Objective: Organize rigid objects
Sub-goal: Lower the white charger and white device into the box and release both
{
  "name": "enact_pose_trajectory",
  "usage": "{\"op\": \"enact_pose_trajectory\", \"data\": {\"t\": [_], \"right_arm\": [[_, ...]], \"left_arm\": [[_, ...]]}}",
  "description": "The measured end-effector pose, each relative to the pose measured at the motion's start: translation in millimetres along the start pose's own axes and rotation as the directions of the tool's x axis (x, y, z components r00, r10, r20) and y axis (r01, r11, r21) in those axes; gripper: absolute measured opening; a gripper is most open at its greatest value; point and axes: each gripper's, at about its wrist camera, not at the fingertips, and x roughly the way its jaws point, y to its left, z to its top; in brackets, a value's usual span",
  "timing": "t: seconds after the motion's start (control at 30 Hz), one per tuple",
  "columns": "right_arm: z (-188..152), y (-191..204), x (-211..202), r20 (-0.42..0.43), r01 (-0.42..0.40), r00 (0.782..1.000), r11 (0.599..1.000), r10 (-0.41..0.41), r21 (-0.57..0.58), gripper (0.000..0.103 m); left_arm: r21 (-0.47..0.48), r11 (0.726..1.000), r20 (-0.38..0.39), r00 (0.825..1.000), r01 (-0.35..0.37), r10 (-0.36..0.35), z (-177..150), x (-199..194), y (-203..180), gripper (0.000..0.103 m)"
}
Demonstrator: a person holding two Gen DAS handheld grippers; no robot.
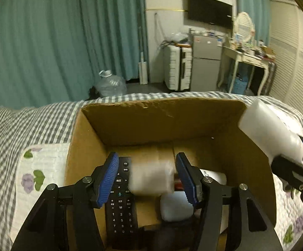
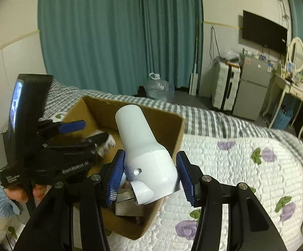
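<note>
An open cardboard box (image 1: pixel 159 121) sits on the bed. My left gripper (image 1: pixel 147 177) hangs over it, open, with a blurred white object (image 1: pixel 151 177) between its blue fingers; whether the pads touch it I cannot tell. A black remote (image 1: pixel 120 198) and a white container (image 1: pixel 176 207) lie in the box. My right gripper (image 2: pixel 150 175) is shut on a white bottle (image 2: pixel 143 142), held tilted over the box's right wall (image 2: pixel 172 133). The bottle also shows in the left wrist view (image 1: pixel 270 129).
The bed has a grey checked sheet (image 2: pixel 214 117) and a white floral quilt (image 2: pixel 245 167). Teal curtains, a water jug (image 1: pixel 109 83), a white suitcase (image 1: pixel 177 67), a small fridge (image 1: pixel 205 62) and a dressing table (image 1: pixel 249 58) stand beyond the bed.
</note>
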Motion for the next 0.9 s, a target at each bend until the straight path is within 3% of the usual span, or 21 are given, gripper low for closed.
{"op": "enact_pose_trajectory", "data": {"t": [0.13, 0.3, 0.7, 0.77, 0.8, 0.83, 0.9], "right_arm": [[0, -1, -3, 0.003, 0.012, 1.000, 1.000, -0.012, 0.001, 0.050], [8, 8, 3, 0.003, -0.017, 1.000, 0.999, 0.017, -0.031, 0.050], [33, 34, 78, -0.080, -0.049, 0.996, 0.974, 0.032, -0.220, 0.050], [30, 32, 79, -0.070, -0.042, 0.997, 0.978, 0.028, -0.203, 0.056], [28, 32, 79, -0.066, -0.033, 0.998, 0.981, 0.021, -0.194, 0.067], [25, 31, 77, -0.062, -0.034, 0.998, 0.982, 0.022, -0.186, 0.071], [23, 31, 70, -0.052, -0.019, 0.999, 0.983, 0.009, -0.181, 0.071]], "left_arm": [[-0.018, 1.000, -0.002, 1.000, 0.016, -0.016, -2, -8, 8, 0.063], [-0.011, 1.000, 0.048, 0.998, -0.028, 0.029, -4, -34, 24, 0.068], [-0.006, 0.997, 0.111, 0.991, -0.078, 0.078, -1, -49, 50, 0.070], [-0.009, 0.997, 0.117, 0.990, -0.080, 0.081, -1, -50, 51, 0.070], [-0.013, 0.997, 0.118, 0.990, -0.078, 0.079, -1, -50, 51, 0.070], [-0.014, 0.997, 0.118, 0.990, -0.074, 0.075, -1, -50, 51, 0.070], [-0.014, 0.997, 0.123, 0.990, -0.074, 0.075, -1, -54, 50, 0.070]]}}
